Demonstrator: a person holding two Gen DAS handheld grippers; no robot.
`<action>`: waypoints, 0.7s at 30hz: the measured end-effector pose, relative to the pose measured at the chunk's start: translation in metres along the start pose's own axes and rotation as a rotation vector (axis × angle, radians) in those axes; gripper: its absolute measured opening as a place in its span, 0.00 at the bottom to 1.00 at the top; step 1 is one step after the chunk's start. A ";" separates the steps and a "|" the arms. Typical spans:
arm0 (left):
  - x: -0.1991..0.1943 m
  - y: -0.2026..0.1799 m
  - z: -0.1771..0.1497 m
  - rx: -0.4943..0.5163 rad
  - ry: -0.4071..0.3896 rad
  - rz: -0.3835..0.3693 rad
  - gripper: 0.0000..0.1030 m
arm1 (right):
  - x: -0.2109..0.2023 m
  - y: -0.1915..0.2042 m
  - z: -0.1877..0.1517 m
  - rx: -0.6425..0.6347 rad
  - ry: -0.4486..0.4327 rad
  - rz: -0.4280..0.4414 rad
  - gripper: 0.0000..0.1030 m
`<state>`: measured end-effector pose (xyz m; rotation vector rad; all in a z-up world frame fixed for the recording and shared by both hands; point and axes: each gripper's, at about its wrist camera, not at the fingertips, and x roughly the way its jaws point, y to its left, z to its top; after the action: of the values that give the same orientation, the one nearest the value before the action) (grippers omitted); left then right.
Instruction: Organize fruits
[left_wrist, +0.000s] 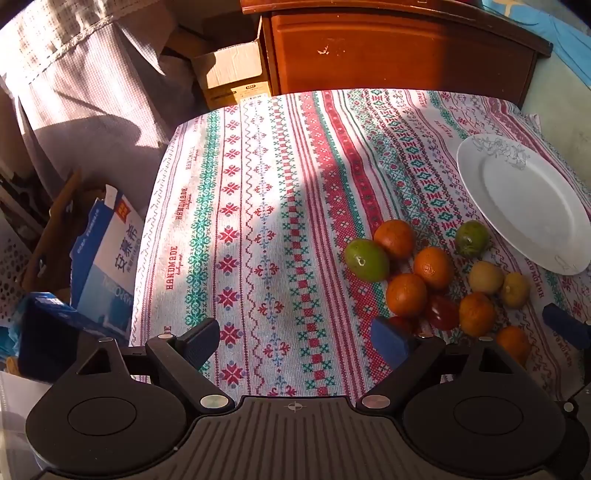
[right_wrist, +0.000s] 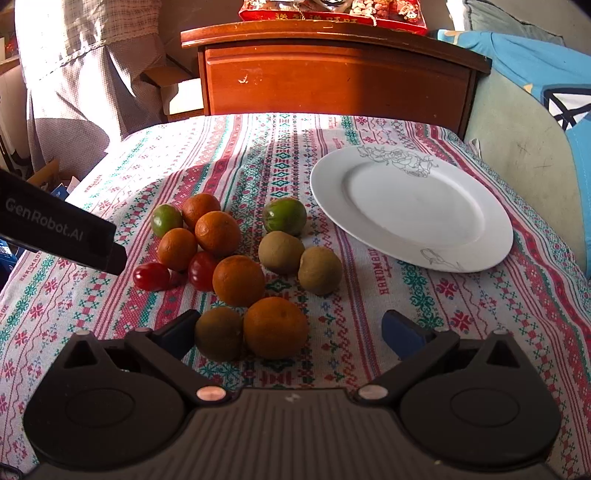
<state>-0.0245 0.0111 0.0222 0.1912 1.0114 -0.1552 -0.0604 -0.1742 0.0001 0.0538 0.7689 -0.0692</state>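
We see a table under a woven cloth striped in red, green and white (right_wrist: 369, 122), with a brown wooden cabinet (right_wrist: 332, 77) beyond its far edge. A white oval plate with line-drawn roses (right_wrist: 413, 206) lies bare on the right. Left of the plate and near it sits a cluster of small fruits: orange mandarins (right_wrist: 218, 233), brown kiwi-like fruits (right_wrist: 280, 252), green fruits (right_wrist: 284, 216) and red cherry tomatoes (right_wrist: 151, 276). Our right gripper (right_wrist: 291, 328) gapes wide, holding nothing, its fingers flanking the nearest mandarin and brown fruit. Our left gripper (left_wrist: 295, 338) is likewise wide open and empty, left of the fruits.
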 end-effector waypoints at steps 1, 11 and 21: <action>-0.002 0.000 -0.001 -0.001 -0.001 -0.002 0.88 | 0.000 0.000 0.003 -0.003 0.033 -0.003 0.99; -0.020 0.003 -0.008 -0.010 -0.013 -0.005 0.88 | -0.006 0.001 0.008 -0.016 0.146 -0.019 0.99; -0.031 0.007 -0.005 -0.040 -0.023 -0.017 0.88 | -0.027 -0.008 0.038 -0.005 0.158 -0.112 0.99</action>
<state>-0.0436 0.0209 0.0469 0.1443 0.9926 -0.1518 -0.0541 -0.1839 0.0454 0.0112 0.9300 -0.1706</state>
